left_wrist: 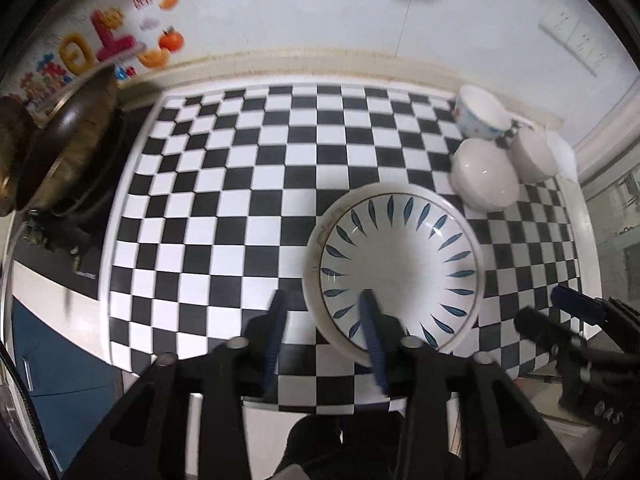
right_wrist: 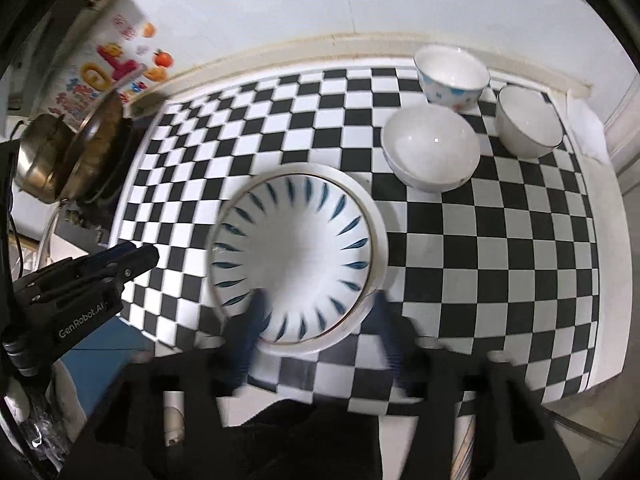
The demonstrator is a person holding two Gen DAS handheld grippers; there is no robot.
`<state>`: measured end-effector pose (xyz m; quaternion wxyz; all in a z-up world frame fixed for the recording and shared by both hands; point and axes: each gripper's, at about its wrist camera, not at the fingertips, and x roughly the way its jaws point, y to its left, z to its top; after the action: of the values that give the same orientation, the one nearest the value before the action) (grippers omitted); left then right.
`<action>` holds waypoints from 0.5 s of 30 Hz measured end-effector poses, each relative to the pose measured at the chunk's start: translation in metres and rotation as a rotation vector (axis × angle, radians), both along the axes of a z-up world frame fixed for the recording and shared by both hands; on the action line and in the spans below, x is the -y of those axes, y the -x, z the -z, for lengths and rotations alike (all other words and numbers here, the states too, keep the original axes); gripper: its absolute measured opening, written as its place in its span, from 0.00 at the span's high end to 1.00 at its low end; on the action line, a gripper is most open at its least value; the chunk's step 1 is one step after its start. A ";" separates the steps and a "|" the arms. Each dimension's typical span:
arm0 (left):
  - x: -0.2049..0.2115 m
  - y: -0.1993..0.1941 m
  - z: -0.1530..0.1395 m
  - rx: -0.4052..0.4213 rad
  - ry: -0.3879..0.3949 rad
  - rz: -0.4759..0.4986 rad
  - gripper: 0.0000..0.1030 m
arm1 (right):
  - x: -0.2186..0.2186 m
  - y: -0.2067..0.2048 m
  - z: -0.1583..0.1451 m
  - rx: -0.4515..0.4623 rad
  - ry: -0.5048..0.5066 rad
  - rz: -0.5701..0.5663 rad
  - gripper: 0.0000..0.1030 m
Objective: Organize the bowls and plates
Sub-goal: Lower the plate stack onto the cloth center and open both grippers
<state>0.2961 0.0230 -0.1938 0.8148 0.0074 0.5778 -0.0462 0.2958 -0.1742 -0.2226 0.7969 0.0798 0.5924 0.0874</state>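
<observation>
A checkered surface [left_wrist: 248, 184] fills both views; on it sits a stack of two dishes, a leaf-patterned plate [left_wrist: 400, 268] nested in a wider white plate [left_wrist: 314, 312] whose rim shows around it; nothing lies in the patterned plate. In the left wrist view the stack is at lower centre right; in the right wrist view it is at centre, just left of the middle.

Three bowls stand close together toward the far right corner of the surface; in the right wrist view a plain white bowl [right_wrist: 431, 148] is nearest the stack, a blue-spotted bowl [right_wrist: 451, 76] is behind it at upper right, and a dark-rimmed bowl [right_wrist: 530, 122] is to the right; all three look empty.

The left gripper [left_wrist: 324, 320] hangs over the near edge of the stack with its jaws apart; one blue finger shows over the surface left of the plates, the other over the patterned plate; neither presses on anything. The right gripper [right_wrist: 320, 320] is blurred, its jaws spread wide on either side of the stack's near rim, gripping nothing.

A metal pan [right_wrist: 76, 152] sits tilted at the left edge of both views; coloured stickers [left_wrist: 104, 40] mark the wall at upper left.
</observation>
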 end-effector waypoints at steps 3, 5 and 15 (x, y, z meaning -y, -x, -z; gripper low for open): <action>-0.002 0.018 -0.020 0.061 -0.008 0.007 0.26 | -0.003 0.023 -0.022 0.055 0.012 0.016 0.22; -0.002 0.029 -0.031 0.091 -0.008 0.011 0.23 | -0.005 0.039 -0.035 0.084 0.030 0.028 0.20; -0.006 0.089 -0.069 0.172 0.026 0.016 0.10 | -0.004 0.105 -0.088 0.203 0.057 0.062 0.17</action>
<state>0.2074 0.0288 -0.1245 0.8611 0.0052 0.5050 -0.0595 0.1911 -0.1698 -0.1350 0.8571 0.0661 0.5081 0.0535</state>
